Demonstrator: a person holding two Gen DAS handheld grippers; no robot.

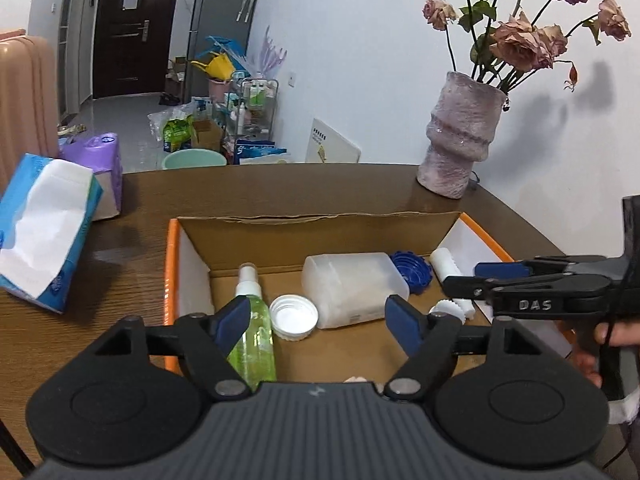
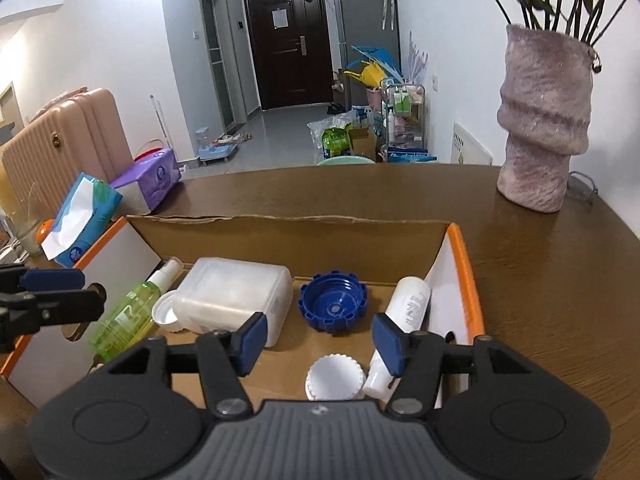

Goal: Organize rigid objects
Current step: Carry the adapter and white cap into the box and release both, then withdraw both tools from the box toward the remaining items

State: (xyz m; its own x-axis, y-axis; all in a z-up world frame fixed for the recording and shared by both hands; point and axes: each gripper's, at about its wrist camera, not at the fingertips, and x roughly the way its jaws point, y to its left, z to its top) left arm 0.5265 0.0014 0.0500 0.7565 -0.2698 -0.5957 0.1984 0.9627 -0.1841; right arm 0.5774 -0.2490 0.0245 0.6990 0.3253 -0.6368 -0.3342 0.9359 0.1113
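Both hand-held grippers (image 1: 316, 326) (image 2: 318, 342) gape empty over the box (image 1: 320, 220); the right one sits nearest the white tube (image 2: 404, 320), long axis pointing away

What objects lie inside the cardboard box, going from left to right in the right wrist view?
green spray bottle → white cap → translucent container → blue lid → white tube

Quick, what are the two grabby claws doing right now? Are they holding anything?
Left gripper: open, holding nothing, above the orange-edged cardboard box.
Right gripper: open, holding nothing, above the same box.
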